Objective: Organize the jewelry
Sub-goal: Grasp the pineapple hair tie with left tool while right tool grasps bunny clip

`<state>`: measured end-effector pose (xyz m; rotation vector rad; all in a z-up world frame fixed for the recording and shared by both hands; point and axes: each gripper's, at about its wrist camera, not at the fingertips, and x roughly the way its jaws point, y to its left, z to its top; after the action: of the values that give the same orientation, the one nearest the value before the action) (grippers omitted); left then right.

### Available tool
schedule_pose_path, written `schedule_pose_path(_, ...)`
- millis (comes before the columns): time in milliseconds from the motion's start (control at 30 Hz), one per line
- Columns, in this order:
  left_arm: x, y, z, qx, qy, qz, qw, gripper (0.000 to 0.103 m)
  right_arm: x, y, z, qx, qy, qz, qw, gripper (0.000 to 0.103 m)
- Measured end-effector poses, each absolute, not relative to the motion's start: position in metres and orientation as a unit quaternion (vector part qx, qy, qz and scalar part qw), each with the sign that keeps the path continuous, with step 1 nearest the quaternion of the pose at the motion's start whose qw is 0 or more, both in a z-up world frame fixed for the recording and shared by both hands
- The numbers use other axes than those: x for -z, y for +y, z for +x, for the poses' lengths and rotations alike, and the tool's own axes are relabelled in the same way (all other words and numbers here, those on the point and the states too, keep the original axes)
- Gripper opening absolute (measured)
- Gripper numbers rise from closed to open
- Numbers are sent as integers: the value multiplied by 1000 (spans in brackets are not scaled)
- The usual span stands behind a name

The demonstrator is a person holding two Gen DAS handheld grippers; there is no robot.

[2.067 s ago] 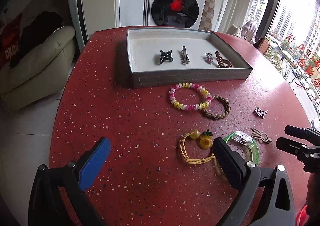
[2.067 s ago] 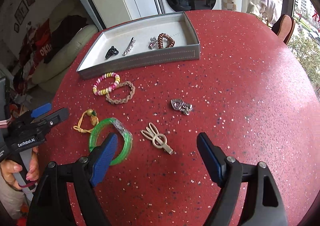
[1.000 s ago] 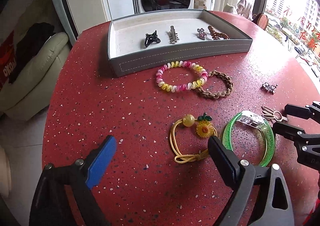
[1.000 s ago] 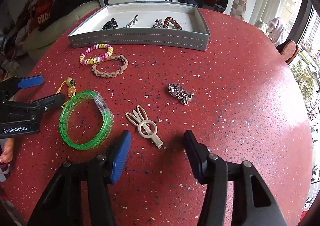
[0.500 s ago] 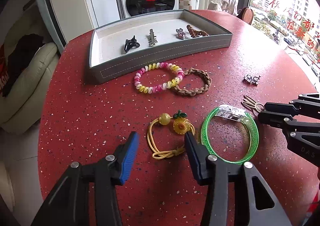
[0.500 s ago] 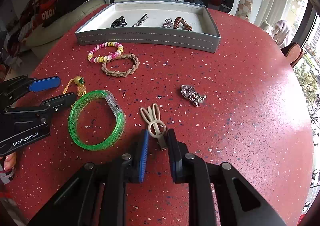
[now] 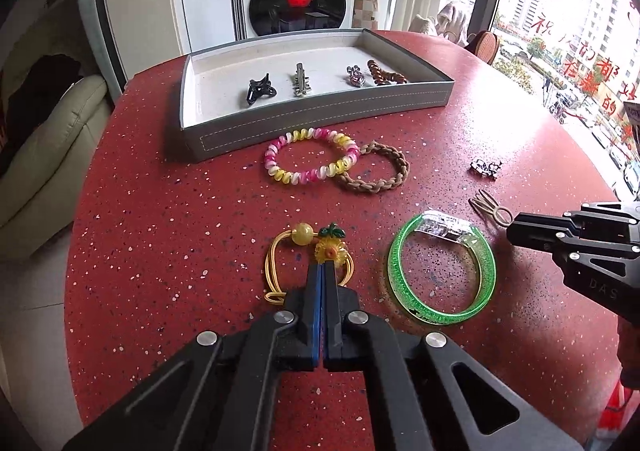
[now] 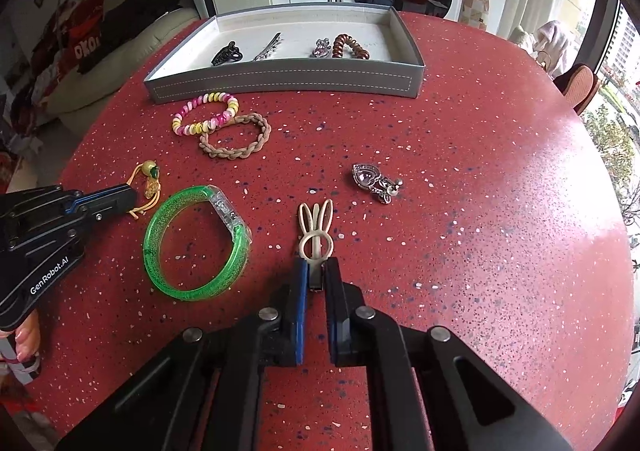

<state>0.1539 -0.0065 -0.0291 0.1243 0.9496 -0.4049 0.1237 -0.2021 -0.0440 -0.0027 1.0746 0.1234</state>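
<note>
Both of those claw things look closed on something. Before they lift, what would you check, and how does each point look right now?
1. Left gripper shut on the yellow hair tie: ok.
2. Right gripper shut on the rabbit clip: ok.
3. Firmness of either hold: cannot tell.
4. Green bangle apart from both held items: ok.
5. Bare floor left in the tray: ok.
6. Lift path to the tray free of the pink coil band: cannot tell.

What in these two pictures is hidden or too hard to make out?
- Near end of the yellow hair tie: left wrist view, covered by the left gripper.
- Stem of the rabbit clip: right wrist view, hidden between the right gripper's fingers.
- Silver clip in the tray: too small for detail.
</note>
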Motion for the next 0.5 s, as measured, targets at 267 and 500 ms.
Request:
schedule_pose_path(267, 13, 13, 154, 194, 447, 19, 873, 17, 34, -208, 120, -61, 499, 21, 864, 9)
schedule_pose_path(500, 7, 5, 161, 168, 435, 25, 885, 18, 30, -204, 120, -68, 496, 23, 865, 9)
